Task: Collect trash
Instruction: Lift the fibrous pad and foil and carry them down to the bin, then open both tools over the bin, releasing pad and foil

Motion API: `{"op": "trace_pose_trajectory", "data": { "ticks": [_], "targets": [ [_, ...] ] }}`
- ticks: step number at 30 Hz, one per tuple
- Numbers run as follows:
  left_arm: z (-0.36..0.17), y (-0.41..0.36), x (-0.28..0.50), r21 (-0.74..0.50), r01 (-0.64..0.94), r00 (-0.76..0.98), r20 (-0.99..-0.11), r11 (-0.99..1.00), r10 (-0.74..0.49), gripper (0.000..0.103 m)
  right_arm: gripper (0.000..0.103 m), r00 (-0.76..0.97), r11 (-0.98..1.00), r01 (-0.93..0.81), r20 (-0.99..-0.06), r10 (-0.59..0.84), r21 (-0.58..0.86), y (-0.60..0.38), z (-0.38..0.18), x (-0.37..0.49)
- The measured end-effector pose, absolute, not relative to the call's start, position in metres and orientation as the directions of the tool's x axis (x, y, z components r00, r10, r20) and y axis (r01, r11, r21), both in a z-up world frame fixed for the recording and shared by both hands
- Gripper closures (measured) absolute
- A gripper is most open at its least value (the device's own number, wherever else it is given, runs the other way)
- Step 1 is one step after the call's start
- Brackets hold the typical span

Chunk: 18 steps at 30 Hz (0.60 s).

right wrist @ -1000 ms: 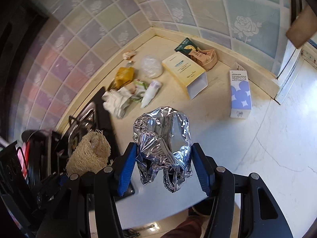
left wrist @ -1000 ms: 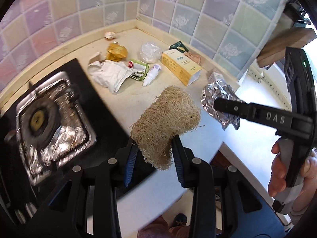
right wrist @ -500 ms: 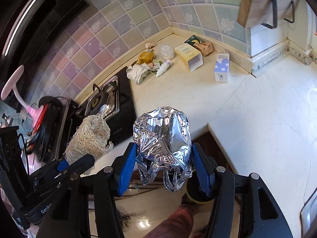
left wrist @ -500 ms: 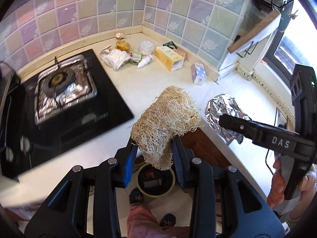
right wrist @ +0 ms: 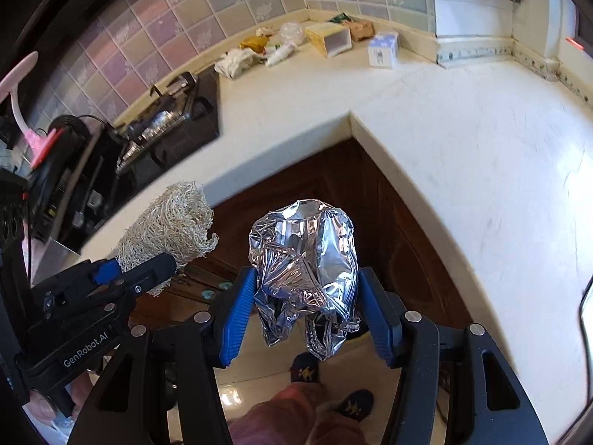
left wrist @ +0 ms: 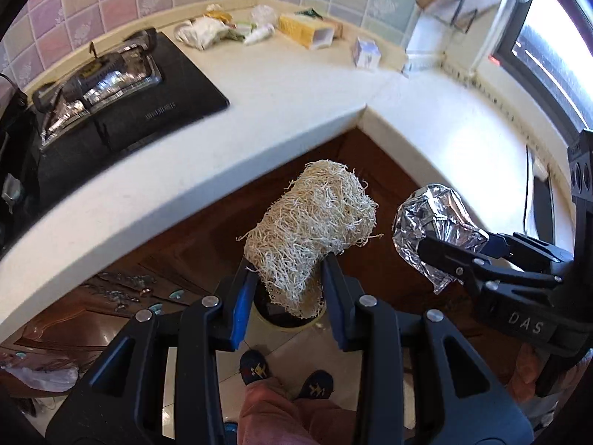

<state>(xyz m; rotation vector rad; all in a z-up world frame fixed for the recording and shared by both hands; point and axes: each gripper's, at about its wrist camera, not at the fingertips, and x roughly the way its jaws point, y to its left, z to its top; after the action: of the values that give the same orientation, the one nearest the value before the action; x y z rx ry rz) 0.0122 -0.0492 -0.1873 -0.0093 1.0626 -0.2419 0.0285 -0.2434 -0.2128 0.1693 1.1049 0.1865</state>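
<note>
My left gripper (left wrist: 287, 289) is shut on a tan loofah sponge (left wrist: 315, 222), held out over the floor in front of the counter. Directly beneath it stands a round bin with a pale rim (left wrist: 285, 324), mostly hidden by the loofah. My right gripper (right wrist: 305, 304) is shut on a crumpled foil wad (right wrist: 302, 259), also off the counter and above the floor. From the right wrist view the loofah (right wrist: 174, 222) and left gripper sit at the left; from the left wrist view the foil wad (left wrist: 433, 222) is at the right.
More trash lies in the far counter corner: a white rag (left wrist: 204, 31), a yellow carton (left wrist: 305, 31), a small blue-white box (right wrist: 383, 50), a tube and wrappers. A black stove (left wrist: 111, 85) is at left. Brown cabinet doors (right wrist: 333, 178) face me, with the person's slippered feet (left wrist: 255, 369) below.
Both grippers have pulled back from above the counter and sunk, now hanging over the floor and bin in front of the cabinets. Loofah and foil stay gripped.
</note>
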Motion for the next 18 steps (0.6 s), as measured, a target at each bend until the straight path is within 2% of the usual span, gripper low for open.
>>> {"op": "trace_pose_trajectory", "data": {
  "ticks": [5,18],
  "targets": [
    [-0.25,-0.057,0.023,-0.133,0.222,0.405,-0.888,0.966,-0.216,0.071,0.047,0.387,0.984,-0.034,-0.906,0.174,0.175,-0.239,-0.274,0.019],
    [-0.404,-0.087,0.076,-0.141,0.244,0.308,-0.927,0.96,-0.214,0.069,0.046,0.286,0.988,0.019,-0.948,0.14,0.152,-0.258,-0.436,0.045]
  ]
}}
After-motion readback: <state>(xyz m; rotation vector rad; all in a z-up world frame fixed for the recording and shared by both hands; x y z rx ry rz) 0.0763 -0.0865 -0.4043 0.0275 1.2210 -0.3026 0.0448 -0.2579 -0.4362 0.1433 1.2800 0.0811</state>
